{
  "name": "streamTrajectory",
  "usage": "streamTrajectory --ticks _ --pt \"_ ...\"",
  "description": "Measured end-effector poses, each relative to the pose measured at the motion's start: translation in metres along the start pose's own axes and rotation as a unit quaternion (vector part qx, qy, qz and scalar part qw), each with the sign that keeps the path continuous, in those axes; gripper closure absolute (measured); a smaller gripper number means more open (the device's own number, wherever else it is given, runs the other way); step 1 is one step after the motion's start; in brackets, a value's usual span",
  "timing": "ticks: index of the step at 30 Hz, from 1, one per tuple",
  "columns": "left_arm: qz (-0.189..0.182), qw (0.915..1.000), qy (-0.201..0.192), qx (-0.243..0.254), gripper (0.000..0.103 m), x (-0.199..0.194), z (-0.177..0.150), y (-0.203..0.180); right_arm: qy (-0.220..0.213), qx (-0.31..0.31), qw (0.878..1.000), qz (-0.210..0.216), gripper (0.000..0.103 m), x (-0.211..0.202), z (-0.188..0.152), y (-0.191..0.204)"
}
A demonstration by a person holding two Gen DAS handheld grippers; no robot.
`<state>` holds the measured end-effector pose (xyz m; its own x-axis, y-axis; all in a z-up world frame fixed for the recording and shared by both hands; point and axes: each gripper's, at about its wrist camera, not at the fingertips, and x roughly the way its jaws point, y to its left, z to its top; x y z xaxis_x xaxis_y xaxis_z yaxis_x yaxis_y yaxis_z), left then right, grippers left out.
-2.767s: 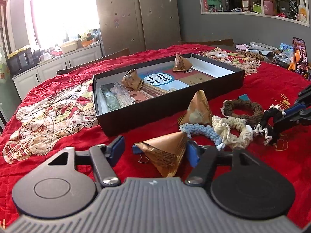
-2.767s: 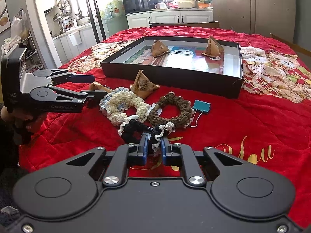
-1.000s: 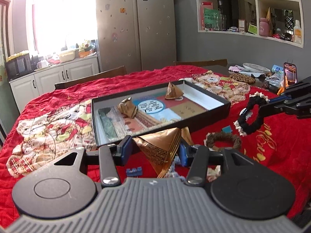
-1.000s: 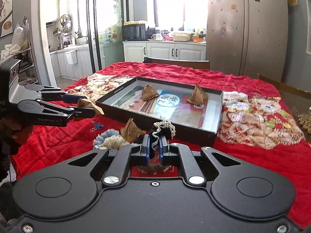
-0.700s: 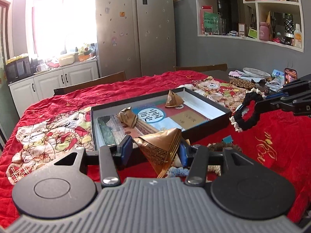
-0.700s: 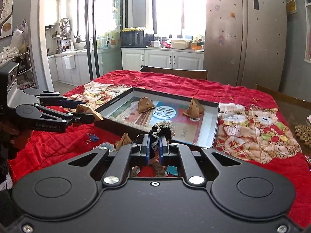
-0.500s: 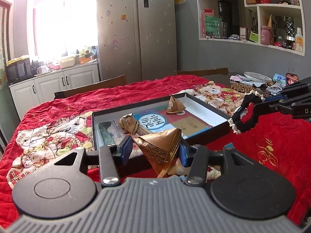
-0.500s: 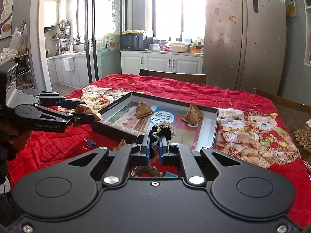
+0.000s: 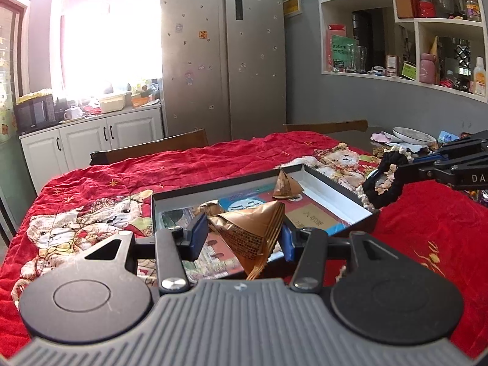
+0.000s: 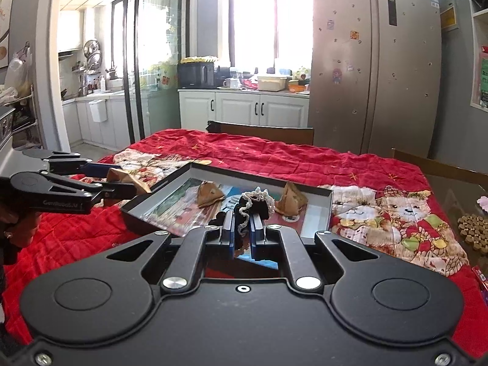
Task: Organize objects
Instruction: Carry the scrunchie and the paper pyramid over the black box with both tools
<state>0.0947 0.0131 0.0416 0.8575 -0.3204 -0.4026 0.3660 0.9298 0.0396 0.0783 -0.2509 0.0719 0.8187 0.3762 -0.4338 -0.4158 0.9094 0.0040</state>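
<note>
On the left, the left gripper was clenched on a brown pyramid packet, its blue pads pressing the packet from both sides, and it hung in the air over the near-left part of the black tray. In the right wrist view the same gripper reached in from the left, the packet at its tip, just over the tray's left corner. The tray lay on a red cloth and held two more packets: one left of centre, one toward the far right. Further right, the right gripper was squeezed tight on a black scrunchie with white trim, held above the tray's near edge. From the left wrist view that gripper came in from the right with the scrunchie dangling over the tray's right rim. A fridge stood beyond the table.
</note>
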Motion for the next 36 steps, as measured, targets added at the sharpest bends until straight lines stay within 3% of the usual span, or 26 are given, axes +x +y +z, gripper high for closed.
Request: streamTrajectory --ticks 12,21,36 --pt "0.008 0.9998 0.007 -0.015 0.05 0.035 0.014 0.01 0.005 0.01 1.0 -0.001 0.094 0.047 0.024 -0.006" --pt "0.037 0.9983 0.022 -0.04 0.05 0.071 0.023 0.035 0.015 0.021 1.0 0.001 0.094 0.092 0.039 -0.004" --pt "0.068 0.9943 0.04 -0.072 0.05 0.118 0.016 0.065 0.013 0.074 0.997 -0.013 0.094 0.166 0.056 -0.017"
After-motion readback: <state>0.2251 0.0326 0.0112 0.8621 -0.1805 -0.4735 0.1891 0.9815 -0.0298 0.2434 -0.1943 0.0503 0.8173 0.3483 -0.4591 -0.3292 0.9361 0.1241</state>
